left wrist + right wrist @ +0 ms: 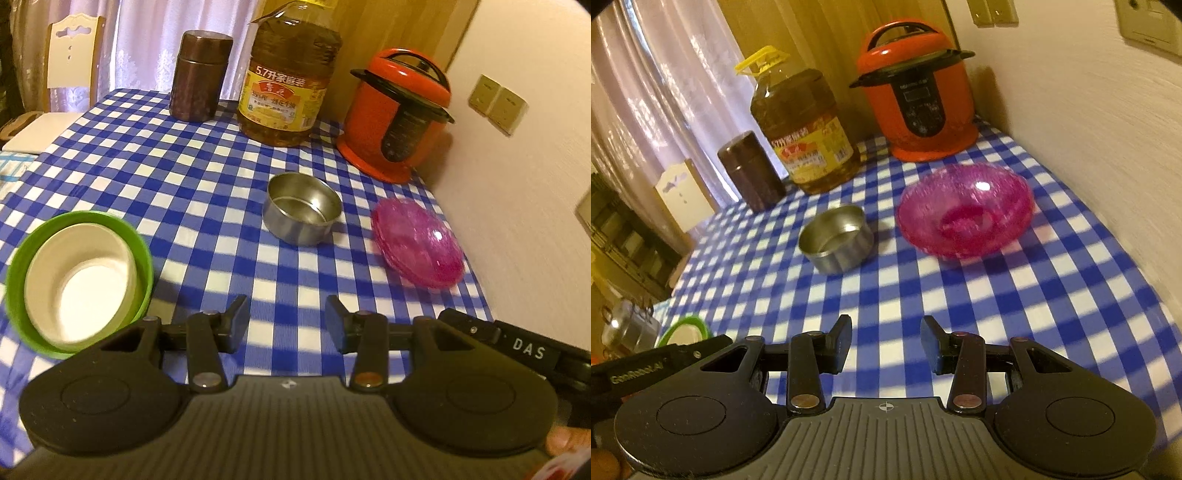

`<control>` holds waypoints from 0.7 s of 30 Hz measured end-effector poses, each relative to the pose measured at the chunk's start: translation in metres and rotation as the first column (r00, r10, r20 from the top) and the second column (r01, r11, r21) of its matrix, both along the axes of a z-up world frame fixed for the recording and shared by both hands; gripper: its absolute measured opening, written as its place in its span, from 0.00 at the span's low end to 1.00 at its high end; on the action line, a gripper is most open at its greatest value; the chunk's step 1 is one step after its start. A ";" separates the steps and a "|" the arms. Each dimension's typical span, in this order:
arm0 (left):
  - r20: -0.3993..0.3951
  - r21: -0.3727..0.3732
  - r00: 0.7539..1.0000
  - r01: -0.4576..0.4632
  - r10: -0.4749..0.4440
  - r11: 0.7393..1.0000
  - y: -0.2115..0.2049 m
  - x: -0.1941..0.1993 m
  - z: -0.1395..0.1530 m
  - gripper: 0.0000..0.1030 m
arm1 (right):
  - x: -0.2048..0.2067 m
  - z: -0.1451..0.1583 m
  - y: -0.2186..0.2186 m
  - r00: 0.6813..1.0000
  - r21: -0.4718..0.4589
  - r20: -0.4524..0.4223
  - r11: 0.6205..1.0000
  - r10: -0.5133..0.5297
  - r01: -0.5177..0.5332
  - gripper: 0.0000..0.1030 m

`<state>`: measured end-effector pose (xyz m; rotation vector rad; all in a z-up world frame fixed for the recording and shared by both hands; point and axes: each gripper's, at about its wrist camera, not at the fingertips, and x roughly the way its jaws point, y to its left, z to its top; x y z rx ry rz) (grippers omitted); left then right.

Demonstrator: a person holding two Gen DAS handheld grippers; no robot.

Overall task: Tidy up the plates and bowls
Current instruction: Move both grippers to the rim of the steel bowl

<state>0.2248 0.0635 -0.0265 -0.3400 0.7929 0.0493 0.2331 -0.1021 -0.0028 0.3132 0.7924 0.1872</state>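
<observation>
A white bowl sits nested inside a green bowl at the left of the checked table. Further back stands a small steel bowl, with a pink translucent bowl to its right. My left gripper hovers open over bare cloth in front of them, nothing between its fingers. In the right wrist view the pink bowl lies ahead and slightly right, the steel bowl ahead left. My right gripper is open and empty above the cloth. The green bowl's rim peeks at far left.
At the back of the table stand a brown canister, a large oil bottle and an orange pressure cooker. A wall runs along the right edge. A white chair stands beyond the far left corner.
</observation>
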 end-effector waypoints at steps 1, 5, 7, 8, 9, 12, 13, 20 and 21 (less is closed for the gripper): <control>0.001 -0.005 1.000 -0.009 0.009 1.000 0.001 0.008 -0.003 0.40 | 0.006 -0.001 0.000 1.000 0.003 0.006 1.000 0.003 -0.003 0.40; 0.013 -0.019 0.999 -0.042 0.042 0.999 0.007 0.040 -0.013 0.40 | 0.038 -0.007 0.001 0.999 0.020 0.038 1.000 0.013 -0.013 0.40; 0.013 -0.026 0.998 -0.060 0.060 0.998 0.010 0.056 -0.018 0.40 | 0.055 -0.012 0.003 0.999 0.024 0.043 0.999 0.021 -0.022 0.40; 0.014 -0.031 0.998 -0.067 0.067 0.997 0.012 0.064 -0.021 0.39 | 0.063 -0.014 0.005 0.999 0.026 0.044 0.999 0.027 -0.028 0.40; 0.014 -0.034 0.997 -0.070 0.070 0.997 0.013 0.072 -0.023 0.40 | 0.070 -0.016 0.006 0.998 0.027 0.046 0.999 0.031 -0.033 0.40; 0.009 -0.035 0.997 -0.082 0.083 0.996 0.015 0.095 -0.034 0.40 | 0.094 -0.023 0.010 0.998 0.027 0.047 0.999 0.040 -0.041 0.40; 0.005 -0.041 0.996 -0.088 0.088 0.995 0.016 0.102 -0.038 0.40 | 0.102 -0.025 0.012 0.998 0.031 0.048 0.999 0.041 -0.043 0.40; 0.003 -0.061 0.993 -0.118 0.118 0.991 0.022 0.141 -0.059 0.40 | 0.148 -0.035 0.026 0.996 0.031 0.061 0.997 0.070 -0.072 0.39; -0.001 -0.059 0.993 -0.119 0.119 0.991 0.023 0.147 -0.062 0.40 | 0.155 -0.035 0.028 0.995 0.025 0.069 0.996 0.079 -0.081 0.37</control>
